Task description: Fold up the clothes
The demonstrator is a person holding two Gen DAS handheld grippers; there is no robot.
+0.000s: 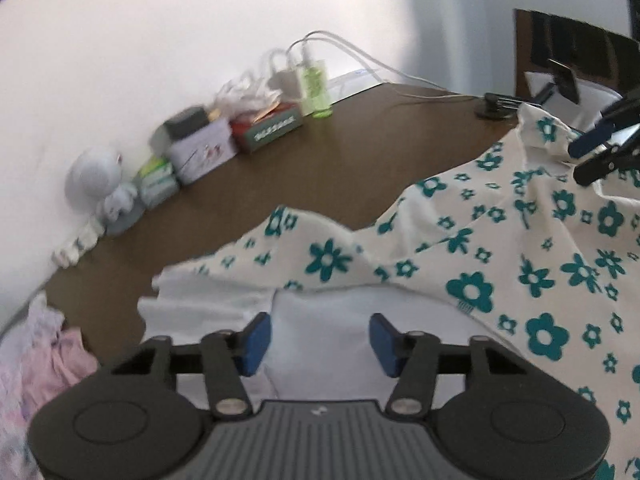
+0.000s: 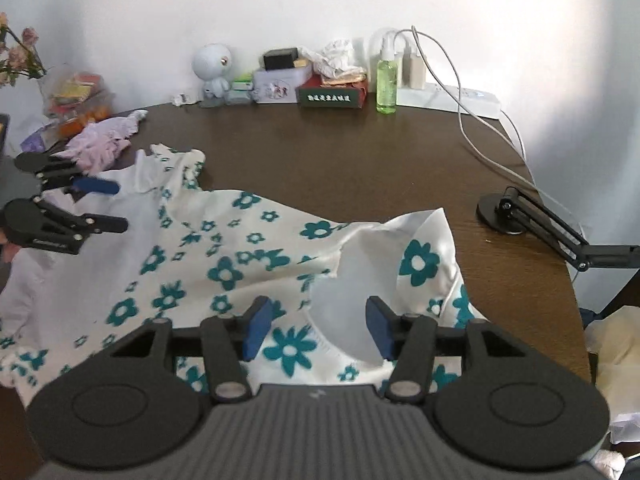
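Two open tools (image 1: pixel 320 340) (image 2: pixel 318 328) over brown table (image 2: pixel 360 168), white wall (image 2: pixel 280 0).

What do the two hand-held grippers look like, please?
Both match: the left hand-held gripper and right hand-held gripper have black linkage arms with silver pivot screws, blue finger pads, round black side discs and a ribbed grey centre body.

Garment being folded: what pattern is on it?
White garment with teal flower print; clearest in the right wrist view.

Pink cloth (image 1: pixel 44 364) cut off at left edge; box label (image 2: pixel 330 98) unreadable
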